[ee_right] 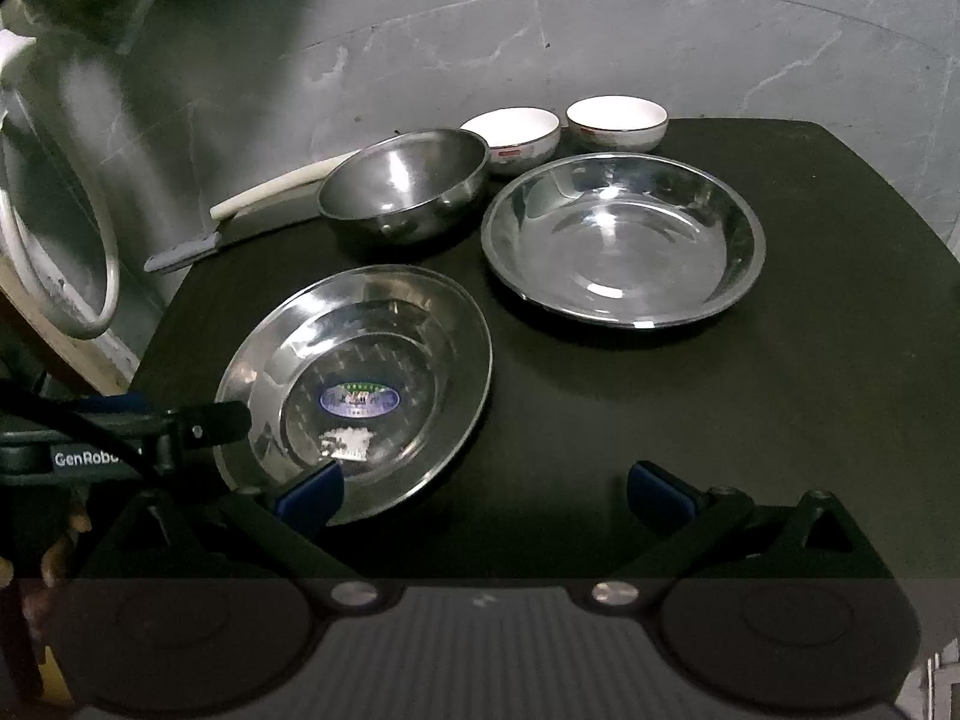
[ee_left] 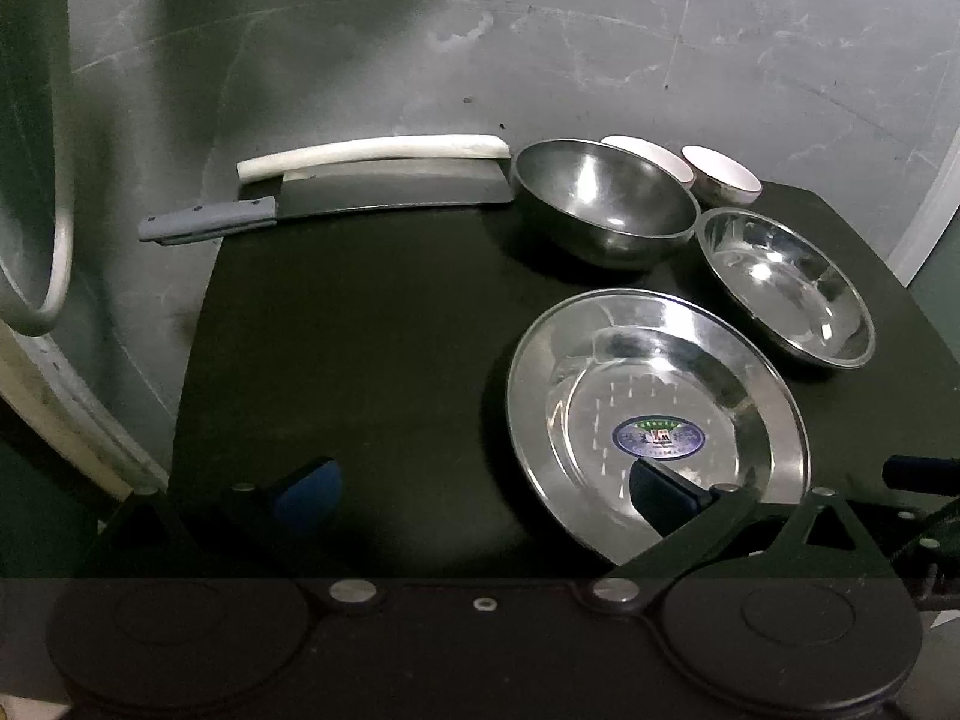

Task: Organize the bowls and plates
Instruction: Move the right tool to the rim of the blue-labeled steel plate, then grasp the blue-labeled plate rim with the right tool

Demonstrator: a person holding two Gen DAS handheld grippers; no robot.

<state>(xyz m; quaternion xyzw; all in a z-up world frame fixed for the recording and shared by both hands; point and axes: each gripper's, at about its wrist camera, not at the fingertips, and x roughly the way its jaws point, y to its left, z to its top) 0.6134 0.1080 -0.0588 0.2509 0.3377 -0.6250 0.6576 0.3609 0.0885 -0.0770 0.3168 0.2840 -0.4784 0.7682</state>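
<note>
While open above the black table (ee_left: 360, 360), left gripper (ee_left: 480, 492) with both blue-padded fingers spread wide and nothing between them. Ahead and to its left, at the far table edge: a cleaver (ee_left: 336, 204) with grey handle overhanging the edge, and a long white stick (ee_left: 372, 153) lying just behind the blade. Straight ahead, well apart from the fingertips: deep steel bowl (ee_left: 600, 204), touching or nearly touching the cleaver's tip, cannot tell which. Under the right finger (ee_left: 660, 498): stickered steel plate (ee_left: 654, 414), finger over its near rim; contact not clear. Ahead-right: shallow steel bowl (ee_left: 786, 288), and behind it two white ceramic bowls (ee_left: 720, 171), side by side at the far edge.

From the right wrist view, right gripper (ee_right: 483, 495) likewise spread wide, holding nothing. Left finger (ee_right: 309, 495) over the near rim of the stickered plate (ee_right: 354, 390); left gripper body (ee_right: 150, 432) at that plate's left rim. Ahead of the right gripper's gap: shallow steel bowl (ee_right: 624, 240), well apart. Right finger (ee_right: 660, 495) over bare table (ee_right: 780, 390).
</note>
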